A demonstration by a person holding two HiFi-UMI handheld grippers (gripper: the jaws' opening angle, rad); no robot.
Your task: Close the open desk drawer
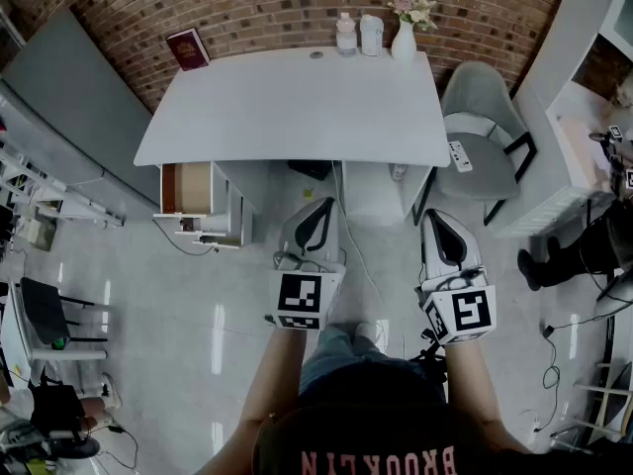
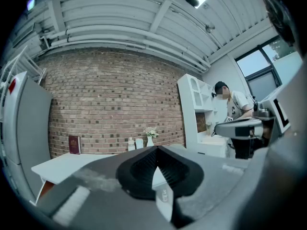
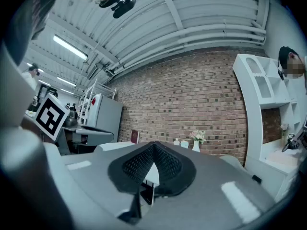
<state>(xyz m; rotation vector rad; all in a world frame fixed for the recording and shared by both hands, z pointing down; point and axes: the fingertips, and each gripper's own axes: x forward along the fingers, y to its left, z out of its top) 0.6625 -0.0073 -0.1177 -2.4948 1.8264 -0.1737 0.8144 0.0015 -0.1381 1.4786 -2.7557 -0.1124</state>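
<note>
Head view shows the open drawer (image 1: 188,188), rigid, probably sliding easily; press its front panel. Left tool (image 1: 318,211) and right tool (image 1: 437,224) are clenched, empty.

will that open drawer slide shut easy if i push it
Probably slides straight: the drawer sits square under the desk. It looks rigid, so a push on its front should move it whole. The cable nearby might snag.

We hold the left gripper (image 1: 318,212) and right gripper (image 1: 438,224) level ahead, side by side, jaws together on nothing.
</note>
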